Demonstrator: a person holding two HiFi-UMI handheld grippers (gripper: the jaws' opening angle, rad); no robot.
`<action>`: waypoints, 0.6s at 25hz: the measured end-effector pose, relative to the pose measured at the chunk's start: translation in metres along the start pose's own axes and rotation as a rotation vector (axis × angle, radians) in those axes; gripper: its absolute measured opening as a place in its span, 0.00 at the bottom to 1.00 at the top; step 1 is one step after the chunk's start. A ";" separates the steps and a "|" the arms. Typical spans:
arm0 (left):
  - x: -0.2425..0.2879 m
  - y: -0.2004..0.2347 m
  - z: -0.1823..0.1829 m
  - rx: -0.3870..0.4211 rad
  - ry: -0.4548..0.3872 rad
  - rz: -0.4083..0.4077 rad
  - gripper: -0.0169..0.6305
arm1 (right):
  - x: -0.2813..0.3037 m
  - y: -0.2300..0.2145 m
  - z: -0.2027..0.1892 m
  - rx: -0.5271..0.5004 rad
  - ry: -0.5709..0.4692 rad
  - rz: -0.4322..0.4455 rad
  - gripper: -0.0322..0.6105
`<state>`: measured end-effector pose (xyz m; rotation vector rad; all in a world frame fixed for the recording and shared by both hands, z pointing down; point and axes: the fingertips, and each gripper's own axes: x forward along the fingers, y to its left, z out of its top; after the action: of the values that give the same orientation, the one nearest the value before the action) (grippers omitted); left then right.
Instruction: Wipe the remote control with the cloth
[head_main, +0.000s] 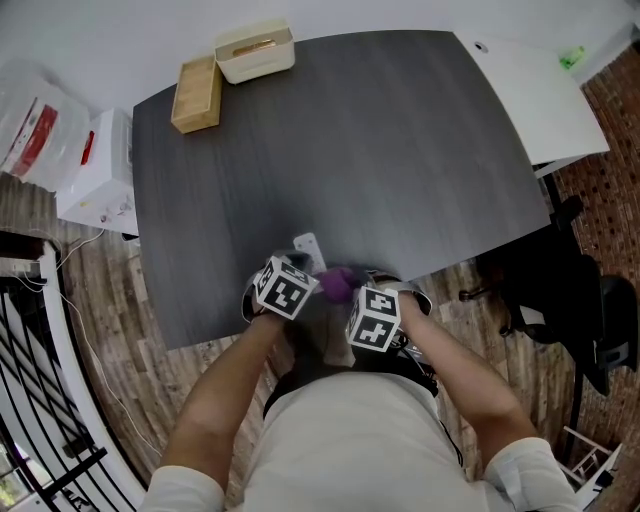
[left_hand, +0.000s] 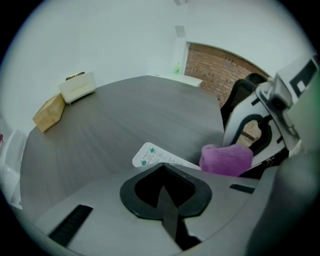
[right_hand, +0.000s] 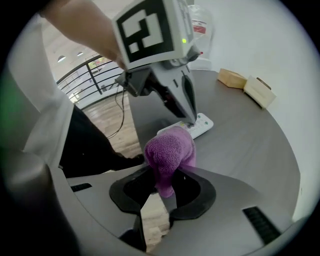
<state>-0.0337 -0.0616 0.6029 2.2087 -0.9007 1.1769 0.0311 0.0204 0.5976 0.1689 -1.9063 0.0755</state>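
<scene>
The person stands at the near edge of a dark grey table and holds both grippers close together over this edge. The remote control is white and lies flat on the table near the edge, with its button side up and two small green buttons at its far end.

The left gripper has its jaws fully together, and nothing is seen between them. In the right gripper view, its closed tips come down from above onto the remote control and seem to touch its upper side. Whether they press on it or only rest there cannot be told.

The right gripper is closed on the cloth. The cloth is purple and bunched, and it stands out of the jaws as a soft lump. This lump is just at the right of the left gripper's tips and lies against the near part of the remote control, so that it hides this part in the right gripper view.

At the far left corner of the table stands a wooden box, and just beside it, to the right, a cream box. They are well apart from the grippers. A white table stands at the far right, and a black chair is on the floor at the right.
</scene>
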 end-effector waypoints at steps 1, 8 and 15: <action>0.000 0.000 0.000 -0.013 -0.004 -0.006 0.03 | -0.003 0.011 -0.003 -0.016 -0.005 0.030 0.21; -0.001 0.001 0.001 0.029 -0.018 -0.043 0.03 | -0.027 0.026 -0.009 0.118 -0.132 0.042 0.21; -0.030 -0.003 0.021 0.271 -0.119 -0.159 0.03 | -0.051 0.002 -0.024 0.276 -0.193 -0.031 0.22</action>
<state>-0.0323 -0.0635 0.5666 2.5370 -0.6250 1.1588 0.0700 0.0295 0.5583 0.4044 -2.0788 0.3118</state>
